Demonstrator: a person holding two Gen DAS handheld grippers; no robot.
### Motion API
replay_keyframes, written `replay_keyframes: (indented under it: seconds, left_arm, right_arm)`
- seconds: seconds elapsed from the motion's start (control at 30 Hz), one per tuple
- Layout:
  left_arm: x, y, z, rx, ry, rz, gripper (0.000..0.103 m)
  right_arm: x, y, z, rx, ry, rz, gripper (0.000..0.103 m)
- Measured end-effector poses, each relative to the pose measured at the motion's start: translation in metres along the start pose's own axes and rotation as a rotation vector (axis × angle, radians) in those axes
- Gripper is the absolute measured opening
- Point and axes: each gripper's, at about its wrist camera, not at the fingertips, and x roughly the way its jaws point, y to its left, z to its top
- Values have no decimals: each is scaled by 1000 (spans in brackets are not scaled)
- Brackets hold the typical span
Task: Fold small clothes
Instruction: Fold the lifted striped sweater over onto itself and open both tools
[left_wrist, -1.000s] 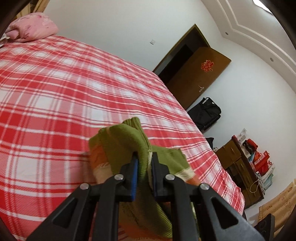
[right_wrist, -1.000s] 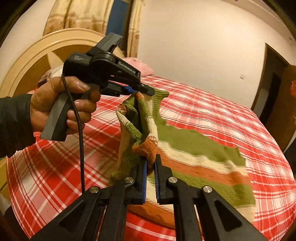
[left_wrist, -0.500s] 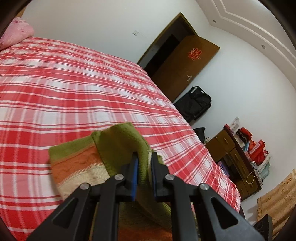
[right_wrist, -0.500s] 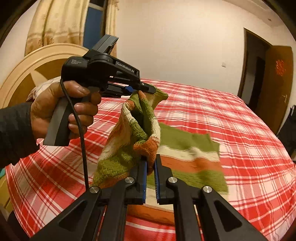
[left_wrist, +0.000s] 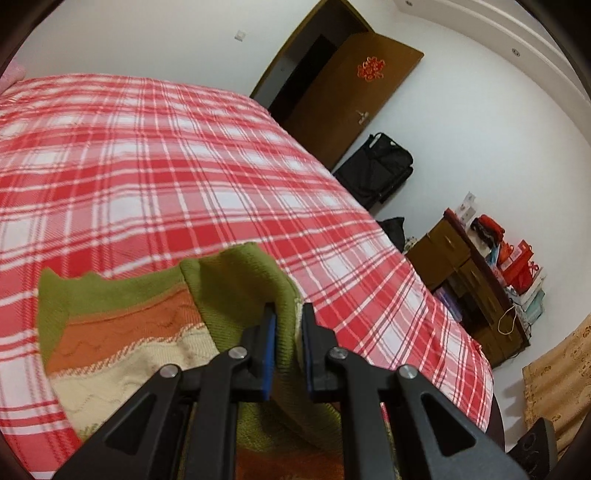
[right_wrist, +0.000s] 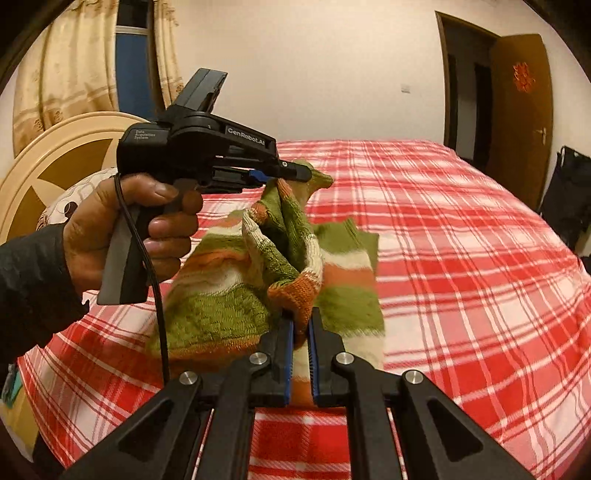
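Observation:
A small knitted sweater (right_wrist: 229, 306) with green, orange and cream stripes lies partly on the red plaid bed (right_wrist: 461, 258). My left gripper (left_wrist: 287, 314) is shut on a green edge of the sweater (left_wrist: 236, 288); it also shows in the right wrist view (right_wrist: 291, 173), held in a hand above the bed. My right gripper (right_wrist: 301, 321) is shut on an orange and cream edge of the sweater. The held part is lifted and folded over the part that lies flat.
A wooden headboard (right_wrist: 48, 162) and curtains (right_wrist: 62, 74) stand at the left in the right wrist view. An open brown door (left_wrist: 354, 88), a black bag (left_wrist: 376, 170) and a cluttered dresser (left_wrist: 476, 288) stand beyond the bed's far side.
Both grippers have carried the held sweater edge across the bed, over the flat part. The folded sweater now looks shorter. Both cameras have turned towards the door.

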Motion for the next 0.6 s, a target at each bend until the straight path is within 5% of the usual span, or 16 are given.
replay_keyframes:
  seconds: [0.37,0.6]
  left_arm:
    - [35,-22,-9,52,60,13,13]
    - [38,-53,-19,211,67,88,17]
  right_arm:
    - [5,-26,-19,85,69,19,6]
    - [13,-44,-37,158,133,25,6]
